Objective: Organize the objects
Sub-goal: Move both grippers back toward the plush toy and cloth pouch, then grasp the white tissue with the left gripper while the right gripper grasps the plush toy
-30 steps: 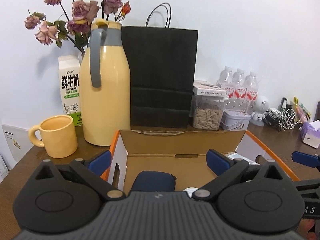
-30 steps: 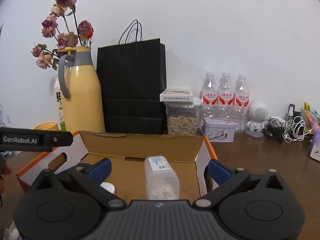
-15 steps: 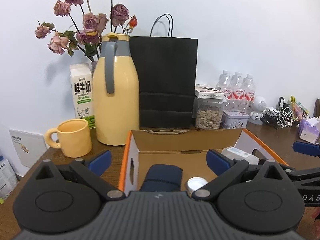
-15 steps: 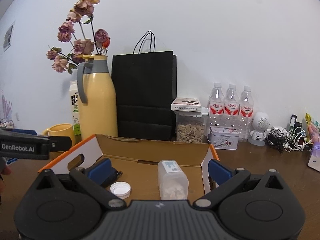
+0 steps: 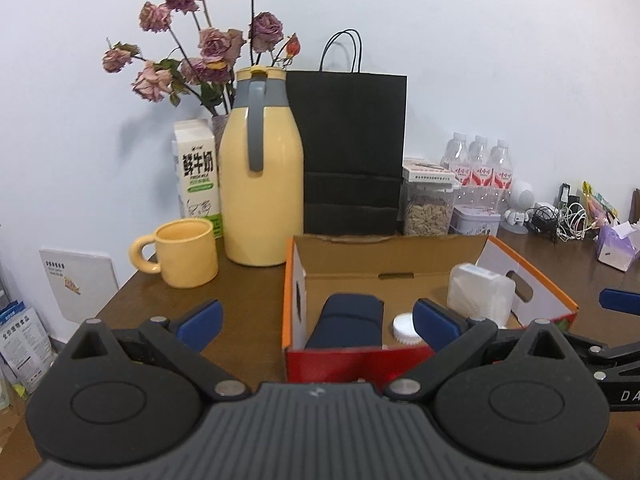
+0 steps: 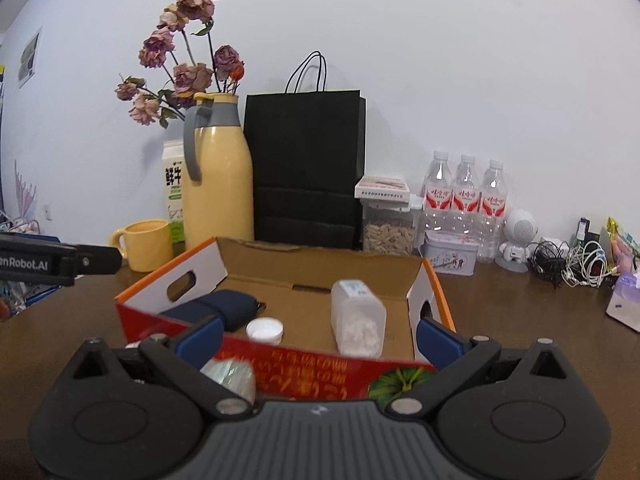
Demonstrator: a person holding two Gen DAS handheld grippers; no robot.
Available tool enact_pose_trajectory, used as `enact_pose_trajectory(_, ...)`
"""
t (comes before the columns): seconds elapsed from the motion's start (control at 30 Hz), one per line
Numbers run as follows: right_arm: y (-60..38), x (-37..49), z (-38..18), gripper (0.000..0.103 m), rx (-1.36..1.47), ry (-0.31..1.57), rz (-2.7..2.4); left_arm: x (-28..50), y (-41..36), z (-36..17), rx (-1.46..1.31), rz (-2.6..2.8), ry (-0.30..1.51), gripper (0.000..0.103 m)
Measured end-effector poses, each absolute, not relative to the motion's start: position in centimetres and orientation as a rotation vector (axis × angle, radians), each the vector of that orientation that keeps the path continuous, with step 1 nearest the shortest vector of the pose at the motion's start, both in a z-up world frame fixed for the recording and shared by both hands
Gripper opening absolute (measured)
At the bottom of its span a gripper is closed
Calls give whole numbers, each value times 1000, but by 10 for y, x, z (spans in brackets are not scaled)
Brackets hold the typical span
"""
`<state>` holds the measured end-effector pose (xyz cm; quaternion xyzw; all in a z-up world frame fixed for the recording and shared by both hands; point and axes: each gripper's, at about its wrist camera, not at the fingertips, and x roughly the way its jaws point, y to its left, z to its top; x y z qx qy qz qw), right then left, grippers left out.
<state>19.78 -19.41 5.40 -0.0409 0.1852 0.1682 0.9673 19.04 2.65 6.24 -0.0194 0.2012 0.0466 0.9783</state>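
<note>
An open cardboard box [image 5: 384,254] [image 6: 320,260] with orange edges and a red front sits on the brown table. Inside lie a navy pouch [image 5: 350,320] [image 6: 220,308], a white cap [image 5: 405,329] [image 6: 265,330] and a clear plastic container [image 5: 480,294] [image 6: 358,316]. My left gripper [image 5: 316,318] is open and empty, in front of the box's left front corner. My right gripper [image 6: 316,336] is open and empty, in front of the box's front wall. A small shiny object [image 6: 230,376] lies below the right gripper's left finger; I cannot tell what it is.
Behind the box stand a yellow jug [image 5: 262,184], yellow mug [image 5: 186,252], milk carton [image 5: 198,176], dried roses, a black paper bag [image 5: 352,152], a seed jar [image 5: 428,210], a tin, water bottles [image 6: 464,204], a toy robot, cables [image 6: 568,260] and a tissue pack [image 5: 618,242].
Both grippers have pulled back and away from the box; the box's red front wall now shows. The items stay in the box. Both stay open.
</note>
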Motion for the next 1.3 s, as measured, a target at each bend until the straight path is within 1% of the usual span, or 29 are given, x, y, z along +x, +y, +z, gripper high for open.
enact_pose_trajectory(0.47, -195, 150, 25, 103, -121, 491, 359, 136, 44, 33, -69, 90, 499, 103)
enact_pose_trajectory(0.73, -191, 154, 4, 103, -139, 576, 355, 119, 55, 15, -95, 108, 558, 103)
enact_pose_trajectory(0.8, -187, 159, 1, 100, -140, 593, 360, 114, 58, 14, -101, 107, 561, 103)
enact_pose_trajectory(0.87, -185, 165, -2, 88, -138, 613, 369, 113, 59, 14, -102, 111, 564, 103)
enact_pose_trajectory(1.0, -183, 174, -7, 74, -99, 653, 410, 108, 65, 12, -118, 121, 571, 103)
enact_pose_trajectory(1.07, -183, 174, -8, 53, -80, 656, 437, 107, 66, 10, -123, 125, 574, 103)
enact_pose_trajectory(1.17, -184, 169, -9, 48, -81, 629, 438, 106, 67, 8, -125, 133, 582, 103)
enact_pose_trajectory(1.3, -187, 158, -6, 46, -91, 577, 424, 105, 64, 9, -124, 132, 582, 103)
